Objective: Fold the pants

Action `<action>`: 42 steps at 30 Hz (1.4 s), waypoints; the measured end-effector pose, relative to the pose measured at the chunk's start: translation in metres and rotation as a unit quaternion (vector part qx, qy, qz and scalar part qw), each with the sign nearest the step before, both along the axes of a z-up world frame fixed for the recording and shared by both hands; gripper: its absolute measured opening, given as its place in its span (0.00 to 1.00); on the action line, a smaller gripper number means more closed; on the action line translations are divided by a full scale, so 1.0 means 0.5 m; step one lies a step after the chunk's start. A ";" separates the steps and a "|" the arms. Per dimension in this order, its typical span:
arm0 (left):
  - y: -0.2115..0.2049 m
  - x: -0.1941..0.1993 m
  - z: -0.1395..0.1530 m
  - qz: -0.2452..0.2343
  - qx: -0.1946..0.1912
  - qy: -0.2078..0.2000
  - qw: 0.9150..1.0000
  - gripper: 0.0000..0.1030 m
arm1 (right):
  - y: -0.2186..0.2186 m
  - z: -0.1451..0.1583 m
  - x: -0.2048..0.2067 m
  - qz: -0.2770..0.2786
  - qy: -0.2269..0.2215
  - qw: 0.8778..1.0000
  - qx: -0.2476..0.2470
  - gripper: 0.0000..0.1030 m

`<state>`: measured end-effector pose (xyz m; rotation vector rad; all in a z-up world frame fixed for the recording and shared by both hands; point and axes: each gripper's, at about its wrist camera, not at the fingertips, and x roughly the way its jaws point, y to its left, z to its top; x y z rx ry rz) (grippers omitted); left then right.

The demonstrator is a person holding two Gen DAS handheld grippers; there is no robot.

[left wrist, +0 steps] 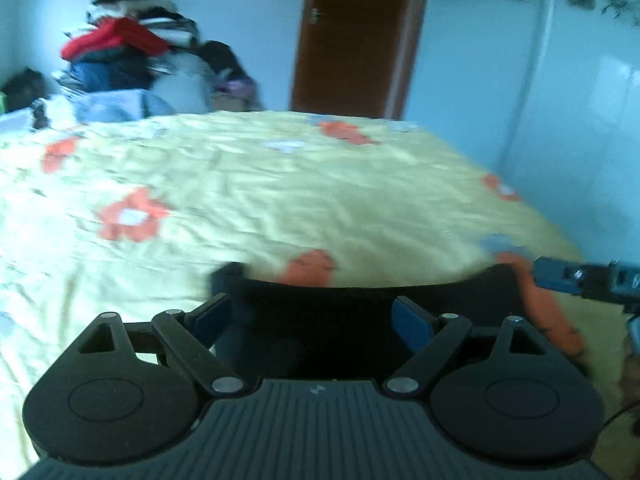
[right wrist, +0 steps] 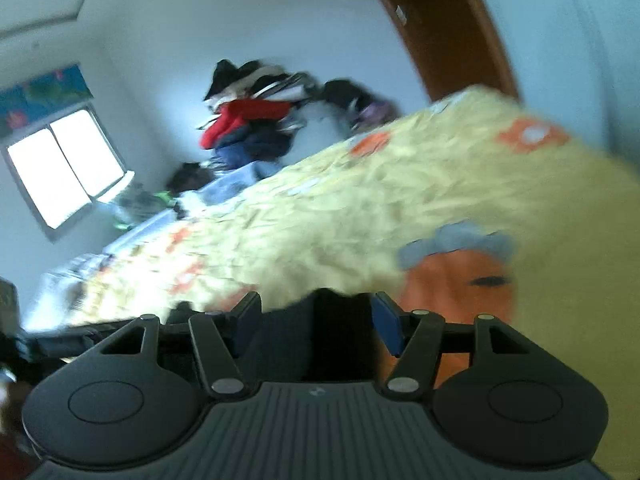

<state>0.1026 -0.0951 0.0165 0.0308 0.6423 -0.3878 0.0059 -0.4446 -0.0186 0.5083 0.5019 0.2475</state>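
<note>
Pants [left wrist: 320, 320], black, lie flat on a yellow flowered bedspread [left wrist: 280, 192], at the lower centre of the left wrist view, just ahead of the left gripper [left wrist: 316, 314]. Their far edge runs as a dark curved line across the frame from lower centre to lower right. In the right wrist view the pants [right wrist: 316, 332] fill the gap between the right gripper's [right wrist: 316, 320] blue pads, low in the frame, with the bedspread [right wrist: 360, 208] sloping up to the upper right.

The step in hand looks like letting go after laying a fold. To do it well, judging from this, both grippers should draw back low and straight, so the pads do not drag the cloth or lift the edge, and the fold line should be checked for evenness before the next grip.

The left gripper's jaws are spread wide; the pads stand over the cloth at either side and pinch nothing. The right gripper's jaws are partly spread, with dark cloth between the pads but not visibly squeezed. Both pictures are blurred, so fine contact cannot be told. The right gripper's tip [left wrist: 560, 276] shows at the right edge of the left view, beside the pants' far corner.

A clothes pile [left wrist: 128, 52] sits at the upper left, a brown door [left wrist: 352, 32] at top centre.
</note>
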 end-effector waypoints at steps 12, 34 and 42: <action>-0.012 0.082 -0.069 0.060 0.109 -0.001 0.992 0.90 | 0.099 -0.010 0.080 0.042 0.015 0.989 -0.142 0.17; -0.039 -0.102 -0.081 -0.071 0.066 -0.013 0.995 0.92 | 0.174 -0.017 -0.049 0.132 0.012 0.964 -0.228 0.23; -0.051 -0.116 -0.096 -0.033 0.066 -0.040 0.996 1.00 | 0.154 -0.037 -0.072 0.104 -0.001 0.972 -0.212 0.24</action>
